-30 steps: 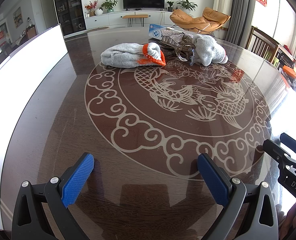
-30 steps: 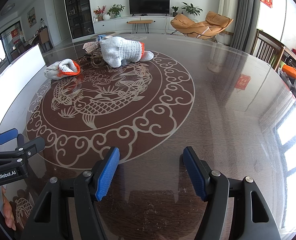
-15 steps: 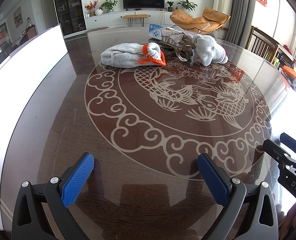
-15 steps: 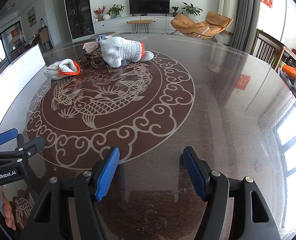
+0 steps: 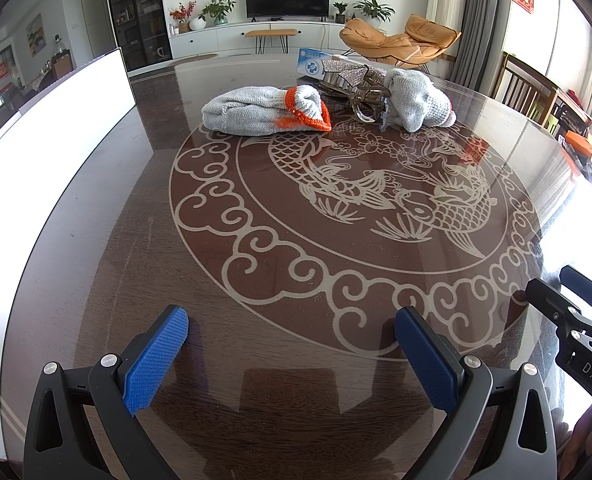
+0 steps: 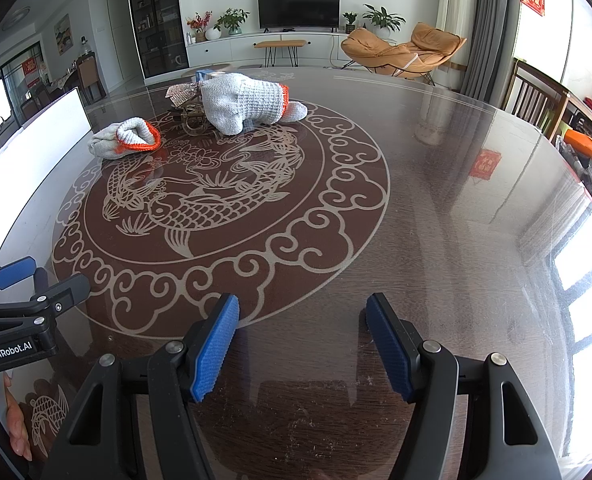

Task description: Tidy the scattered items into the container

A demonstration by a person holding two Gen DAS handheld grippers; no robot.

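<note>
Two grey knit gloves with orange cuffs lie at the far side of the round table. One glove (image 5: 263, 114) lies alone to the left; it also shows in the right wrist view (image 6: 125, 142). The other glove (image 5: 418, 100) (image 6: 243, 102) rests against a small brown basket-like container (image 5: 356, 90) (image 6: 189, 110). My left gripper (image 5: 291, 342) is open and empty above the near table edge. My right gripper (image 6: 302, 338) is open and empty too, far from the gloves.
A blue and white box (image 5: 314, 64) lies behind the container. The dark glass table (image 5: 255, 240) carries a fish pattern. A white board (image 5: 35, 128) stands at the left edge. Wooden chairs (image 5: 524, 88) stand at the right.
</note>
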